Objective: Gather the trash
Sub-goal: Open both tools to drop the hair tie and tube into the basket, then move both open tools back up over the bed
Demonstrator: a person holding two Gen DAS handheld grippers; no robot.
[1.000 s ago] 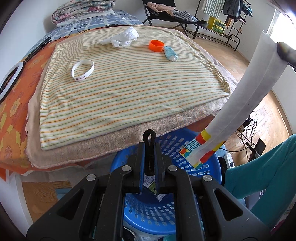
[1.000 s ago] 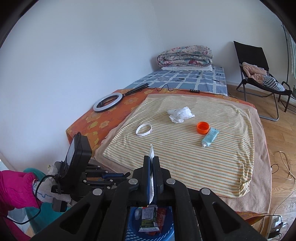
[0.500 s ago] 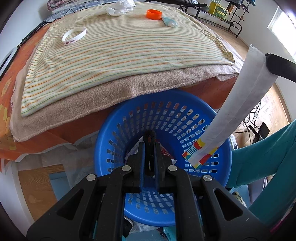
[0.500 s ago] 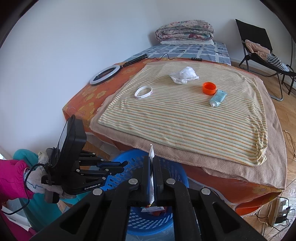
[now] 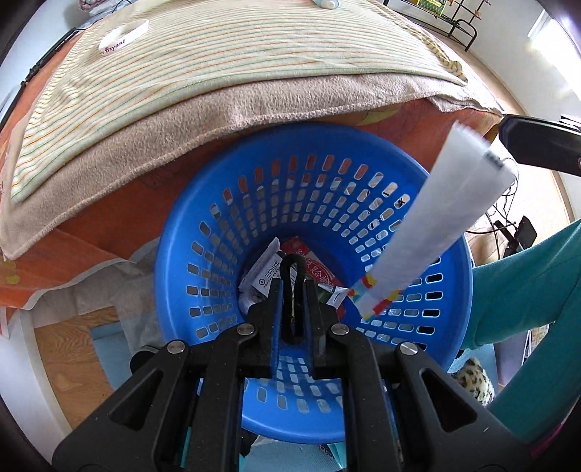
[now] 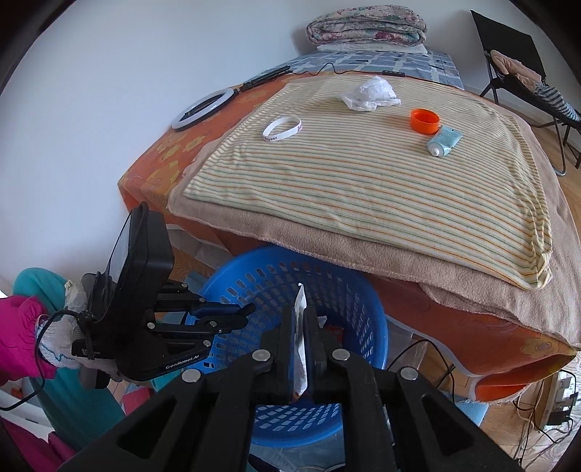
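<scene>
A blue perforated basket [image 5: 232,232] stands on the floor against the bed, with wrappers [image 5: 268,272] at its bottom; it also shows in the right wrist view [image 6: 348,290]. My left gripper [image 5: 292,290] is shut on a black loop [image 5: 290,268] and hangs over the basket. My right gripper [image 6: 298,323] is shut on a long white wrapper [image 6: 300,348]; in the left wrist view that wrapper [image 5: 435,225] hangs down over the basket's right side. On the striped blanket lie a crumpled white bag [image 6: 370,94], an orange cap [image 6: 424,120], a small tube [image 6: 445,141] and a white wristband [image 6: 282,128].
The bed's blanket edge [image 5: 218,119] overhangs the basket's far rim. A ring light [image 6: 205,109] lies on the orange sheet. A folded quilt [image 6: 366,27] sits at the bed's far end. A black folding chair [image 6: 515,61] stands at right. Cables and a power strip [image 6: 559,395] lie on the floor.
Both grippers have tilted and dropped toward the basket, which now fills the left wrist view. The white wrapper has come lower over the basket. Both stay shut.
</scene>
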